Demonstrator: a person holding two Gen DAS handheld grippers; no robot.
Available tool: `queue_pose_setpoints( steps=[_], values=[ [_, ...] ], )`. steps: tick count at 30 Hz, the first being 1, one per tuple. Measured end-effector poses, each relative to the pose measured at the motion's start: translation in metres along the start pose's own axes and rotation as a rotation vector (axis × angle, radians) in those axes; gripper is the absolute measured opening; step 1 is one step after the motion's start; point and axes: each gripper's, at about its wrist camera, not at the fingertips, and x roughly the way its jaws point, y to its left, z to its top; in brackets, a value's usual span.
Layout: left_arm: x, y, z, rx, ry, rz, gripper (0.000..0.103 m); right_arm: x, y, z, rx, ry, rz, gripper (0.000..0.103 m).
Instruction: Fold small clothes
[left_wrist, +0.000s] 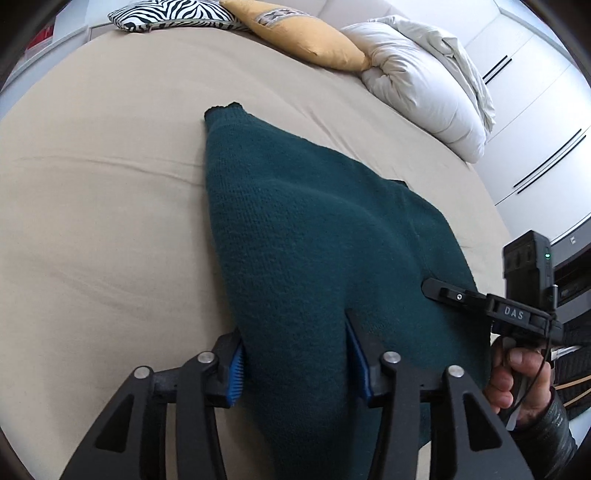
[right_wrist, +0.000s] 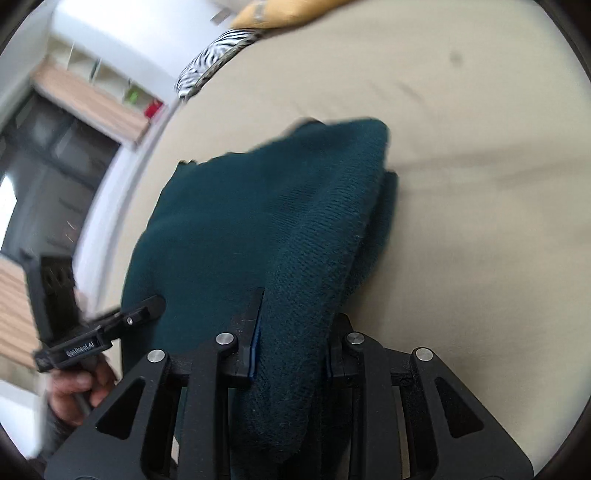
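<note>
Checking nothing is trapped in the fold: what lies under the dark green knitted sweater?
Around the dark green knitted sweater, only the beige bedsheet shows. Whatever is directly beneath its folded layers is covered and cannot be seen.

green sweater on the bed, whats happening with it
A person is folding a dark green knit sweater on a beige bed, a handheld gripper in each hand. The right gripper is clamped on a thick fold of it. The left gripper has the fabric between its fingers, apparently loosely.
</note>
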Motion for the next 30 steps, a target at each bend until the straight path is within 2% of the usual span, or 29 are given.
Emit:
queue_pose_setpoints(
  steps=[5,9,11,14,17,18,20,21,23,24,27,30],
  values=[
    [0.005,0.001,0.001,0.002,-0.015,0.002,0.057,0.001,-0.006,-0.008,0.0,-0.007,0.029,0.023],
    [-0.005,0.002,-0.006,-0.018,-0.024,-0.004,0.057,-0.002,-0.009,-0.012,0.021,-0.012,0.065,0.024],
    [-0.014,0.002,-0.009,-0.021,-0.031,0.004,0.058,-0.011,-0.007,-0.011,0.015,-0.022,0.042,0.029],
    [-0.036,0.005,-0.011,-0.034,-0.075,0.04,0.057,-0.034,-0.006,-0.004,0.006,-0.077,-0.012,0.035],
    [-0.063,-0.001,-0.01,-0.03,-0.151,0.11,0.056,-0.075,-0.018,0.0,0.072,-0.175,-0.066,0.037],
    [-0.072,-0.009,-0.007,-0.011,-0.181,0.12,0.056,-0.086,-0.02,0.002,0.091,-0.207,-0.063,0.037],
    [-0.076,-0.027,0.0,0.045,-0.205,0.118,0.056,-0.098,-0.014,0.007,0.101,-0.242,-0.003,0.037],
    [-0.074,-0.04,0.006,0.087,-0.208,0.117,0.056,-0.095,-0.004,0.012,0.082,-0.229,0.043,0.037],
    [-0.059,-0.057,0.016,0.128,-0.192,0.113,0.058,-0.082,0.016,0.015,0.035,-0.193,0.077,0.037],
    [-0.052,-0.06,0.02,0.133,-0.182,0.113,0.058,-0.063,0.036,0.021,-0.004,-0.156,0.086,0.037],
    [-0.017,-0.052,0.037,0.087,-0.12,0.113,0.058,-0.03,0.059,0.029,-0.049,-0.1,0.086,0.037],
    [0.009,-0.037,0.043,0.067,-0.096,0.108,0.058,0.007,0.06,0.044,-0.005,-0.05,0.104,0.037]
  ],
)
